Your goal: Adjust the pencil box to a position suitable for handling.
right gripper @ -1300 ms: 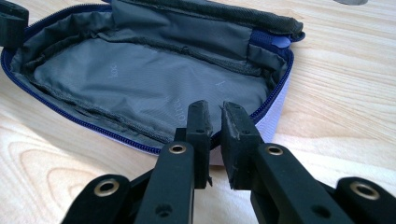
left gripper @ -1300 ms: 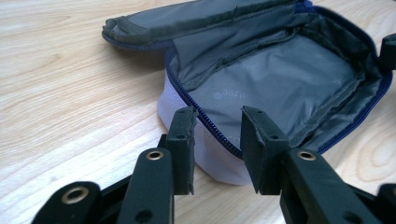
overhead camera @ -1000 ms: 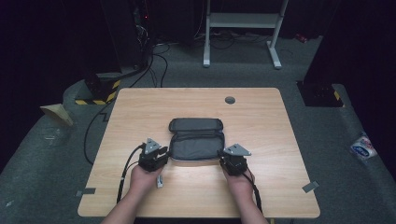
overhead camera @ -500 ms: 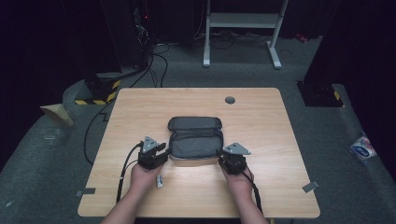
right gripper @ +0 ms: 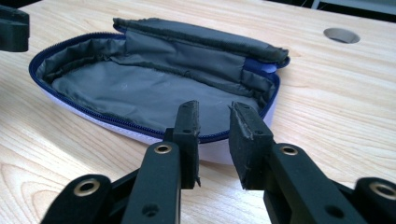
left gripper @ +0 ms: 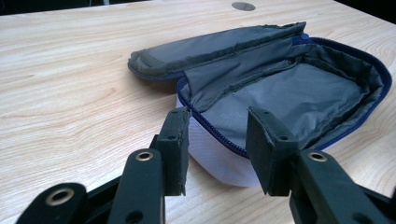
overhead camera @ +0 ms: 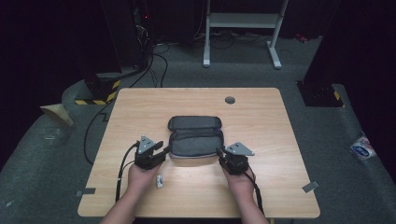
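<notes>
With both our left gripper (left gripper: pixel 217 140) and right gripper (right gripper: pixel 212 128) parted at the open pouch (overhead camera: pixel 195 141), a shallow bite could slip off its soft rim.

**Wood table, open pouch, small white item**

Light wood table (overhead camera: pixel 140 107) with round grommet hole (overhead camera: pixel 229 100) near far edge. Grey zip pouch (overhead camera: pixel 195 140) lies open, flat, between both grippers' jaw tips, lid flipped away from them. Small white object (overhead camera: pixel 159 181) lies just beside the left hand, behind the left gripper.
</notes>
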Demonstrator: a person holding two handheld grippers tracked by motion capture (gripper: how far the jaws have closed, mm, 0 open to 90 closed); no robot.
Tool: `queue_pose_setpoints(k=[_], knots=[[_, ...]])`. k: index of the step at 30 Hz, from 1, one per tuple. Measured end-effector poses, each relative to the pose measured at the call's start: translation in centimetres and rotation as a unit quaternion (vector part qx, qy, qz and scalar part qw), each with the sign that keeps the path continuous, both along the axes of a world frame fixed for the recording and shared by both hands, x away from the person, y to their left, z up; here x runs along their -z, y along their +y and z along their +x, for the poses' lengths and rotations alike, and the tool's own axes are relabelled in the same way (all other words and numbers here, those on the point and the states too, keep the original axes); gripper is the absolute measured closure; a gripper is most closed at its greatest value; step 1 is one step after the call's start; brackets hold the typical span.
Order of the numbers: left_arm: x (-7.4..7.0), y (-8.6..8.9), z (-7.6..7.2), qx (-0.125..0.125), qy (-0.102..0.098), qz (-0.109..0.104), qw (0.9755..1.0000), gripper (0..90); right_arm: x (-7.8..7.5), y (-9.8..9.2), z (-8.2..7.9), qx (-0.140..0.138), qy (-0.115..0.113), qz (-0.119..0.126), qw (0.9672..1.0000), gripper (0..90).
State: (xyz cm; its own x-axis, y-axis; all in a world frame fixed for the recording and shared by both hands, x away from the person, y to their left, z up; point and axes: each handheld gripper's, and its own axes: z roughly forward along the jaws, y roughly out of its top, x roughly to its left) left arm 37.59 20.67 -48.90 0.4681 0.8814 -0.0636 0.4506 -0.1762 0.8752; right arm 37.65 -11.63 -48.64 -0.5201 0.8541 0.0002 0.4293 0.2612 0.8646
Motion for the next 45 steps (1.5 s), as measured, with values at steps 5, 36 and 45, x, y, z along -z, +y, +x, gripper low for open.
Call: queue_pose_setpoints(k=[5, 36, 45], knots=[[-0.3, 0.2, -0.5, 0.003, -0.001, 0.007, 1.0000, 58.4, -0.2, -0.5, -0.2, 0.003, -0.002, 0.000, 1.0000, 68.3], [2.6, 6.9, -6.3, -0.037, 0.089, 0.072, 0.9928, 60.5, 3.4, -8.8, -2.7, 0.049, 0.057, -0.043, 0.9962, 52.7], [3.1, 6.1, -7.8, -0.016, 0.098, 0.093, 0.9907, 61.5, 3.6, -9.3, -2.7, 0.062, 0.093, -0.055, 0.9921, 47.0]])
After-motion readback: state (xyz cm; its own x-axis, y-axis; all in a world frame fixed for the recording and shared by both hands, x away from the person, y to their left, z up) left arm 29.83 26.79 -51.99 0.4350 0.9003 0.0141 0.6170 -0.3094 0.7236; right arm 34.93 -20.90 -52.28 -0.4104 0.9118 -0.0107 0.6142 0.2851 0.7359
